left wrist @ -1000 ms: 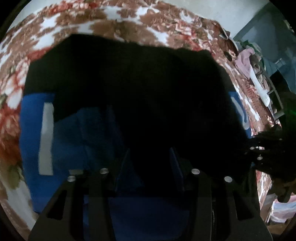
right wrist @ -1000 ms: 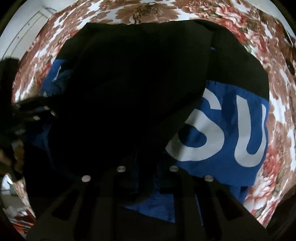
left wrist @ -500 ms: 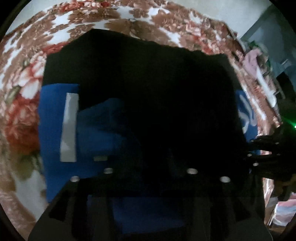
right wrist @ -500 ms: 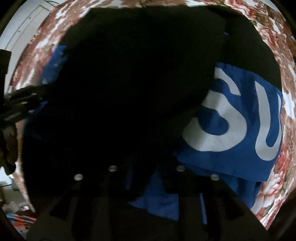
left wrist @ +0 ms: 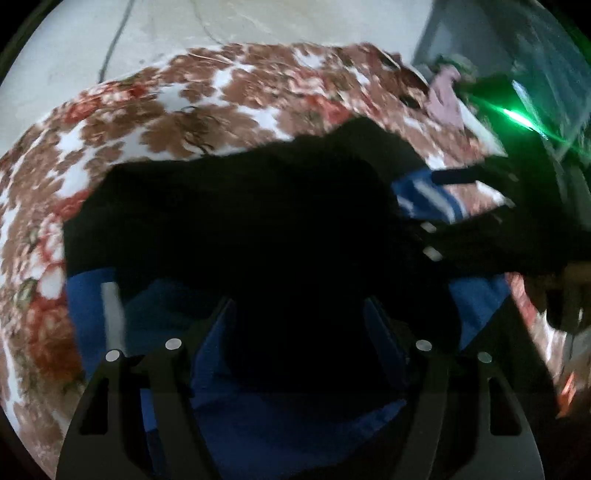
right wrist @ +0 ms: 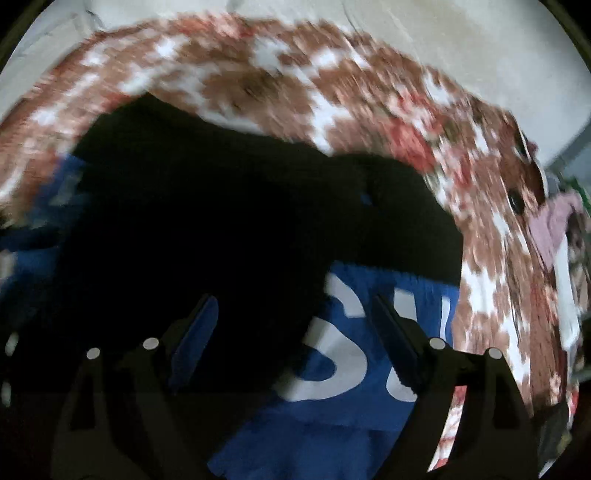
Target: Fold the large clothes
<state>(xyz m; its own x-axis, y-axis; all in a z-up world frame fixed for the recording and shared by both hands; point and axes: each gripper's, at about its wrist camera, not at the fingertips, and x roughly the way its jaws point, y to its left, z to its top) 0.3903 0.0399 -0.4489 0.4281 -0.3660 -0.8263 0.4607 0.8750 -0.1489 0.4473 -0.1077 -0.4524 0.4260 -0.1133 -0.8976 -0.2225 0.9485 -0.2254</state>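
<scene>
A large black and blue garment (left wrist: 236,221) with white letters lies folded on a floral bedspread (left wrist: 221,96). In the right wrist view the garment (right wrist: 229,229) shows its black part on top and a blue panel with white letters (right wrist: 332,362) at the lower right. My left gripper (left wrist: 299,317) is open just above the garment, holding nothing. My right gripper (right wrist: 291,317) is open above the black and blue cloth, holding nothing. The right gripper also shows as a dark blurred shape at the right of the left wrist view (left wrist: 480,229).
The floral bedspread (right wrist: 295,85) covers the bed beyond the garment. A pale wall (left wrist: 258,22) lies behind. Pink and white clothes (left wrist: 447,99) are piled at the bed's far right. Both views are motion-blurred.
Both grippers have opened and let go of the cloth, then pulled back and tilted up, so more bedspread and wall show. The black part now lies folded over the blue.
</scene>
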